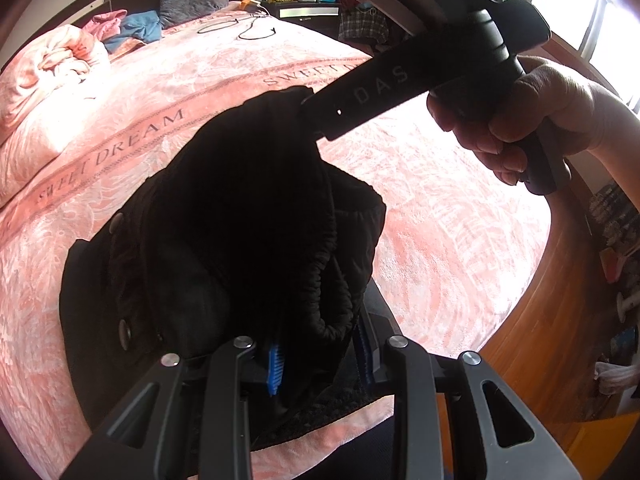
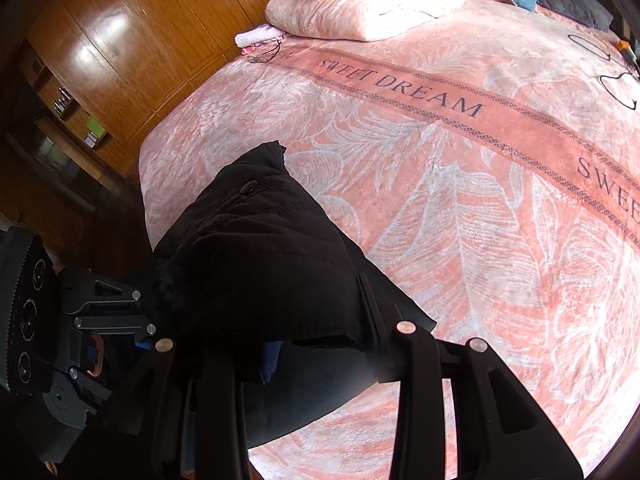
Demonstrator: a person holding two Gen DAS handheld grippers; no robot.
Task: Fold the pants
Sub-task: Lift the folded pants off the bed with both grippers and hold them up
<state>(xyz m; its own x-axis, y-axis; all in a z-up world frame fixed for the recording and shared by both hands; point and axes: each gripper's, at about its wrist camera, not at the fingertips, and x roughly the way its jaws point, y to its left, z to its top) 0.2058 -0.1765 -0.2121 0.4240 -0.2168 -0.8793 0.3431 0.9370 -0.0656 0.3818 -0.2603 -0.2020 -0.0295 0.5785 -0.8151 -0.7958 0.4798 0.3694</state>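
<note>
Both grippers' fingers (image 1: 276, 364) (image 2: 270, 364) clamp black pants (image 1: 248, 208) above pink blanket (image 1: 440, 208).

Strong daylight from window (image 1: 580, 8) at upper right of left wrist view, blown out white. Pink bedspread (image 1: 420, 200) glares pale in sun patch. Black pants (image 1: 248, 208) nearly detail-less, underexposed. Wardrobe (image 2: 112, 40) shows soft glare spots. Heavy fisheye bend + dark vignette at corners; gripper links close to lens slightly soft
</note>
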